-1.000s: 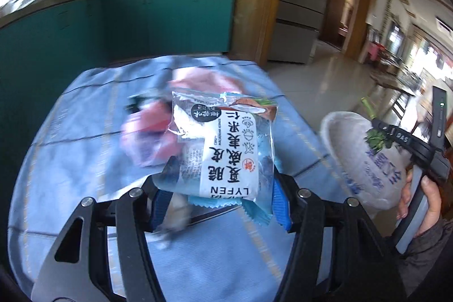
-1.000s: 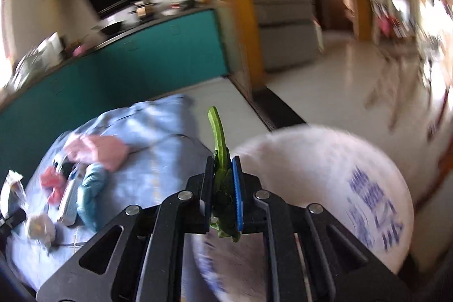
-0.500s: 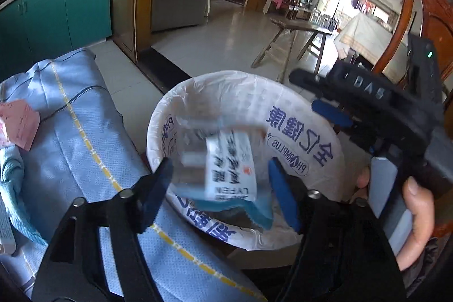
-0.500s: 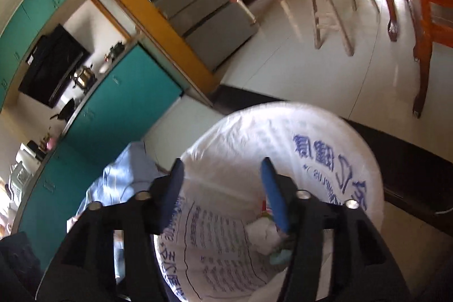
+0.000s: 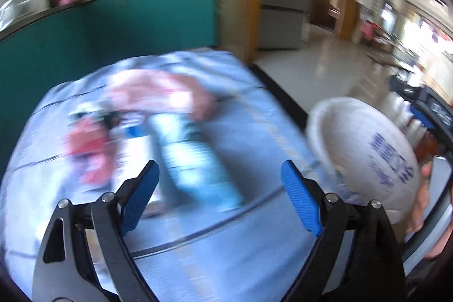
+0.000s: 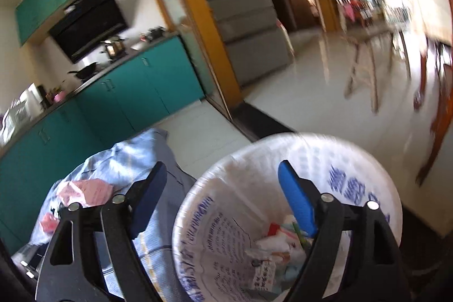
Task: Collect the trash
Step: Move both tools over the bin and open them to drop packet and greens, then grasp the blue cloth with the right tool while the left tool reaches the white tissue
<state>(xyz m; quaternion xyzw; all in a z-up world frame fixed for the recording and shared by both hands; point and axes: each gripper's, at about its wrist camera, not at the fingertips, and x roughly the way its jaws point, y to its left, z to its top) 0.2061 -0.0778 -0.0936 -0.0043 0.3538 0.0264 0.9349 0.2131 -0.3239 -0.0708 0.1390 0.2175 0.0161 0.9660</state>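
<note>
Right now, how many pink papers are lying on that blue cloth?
1 that I can tell: the pink paper lies on the blue cloth, left of the lined bin. Others may be hidden.

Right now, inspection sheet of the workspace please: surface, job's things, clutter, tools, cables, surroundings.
Surface: table under a light blue checked cloth.
Job's things: white plastic-lined trash bin with blue print, wrappers inside; blurred pink, red and pale blue litter on the cloth.
Clutter: nothing seen.
Tools: left tool open, empty, jaws just opened; right tool open, empty above the bin, jaws just opened.
Cables: nothing seen.
Surroundings: teal kitchen cabinets, grey fridge, tiled floor.
</note>
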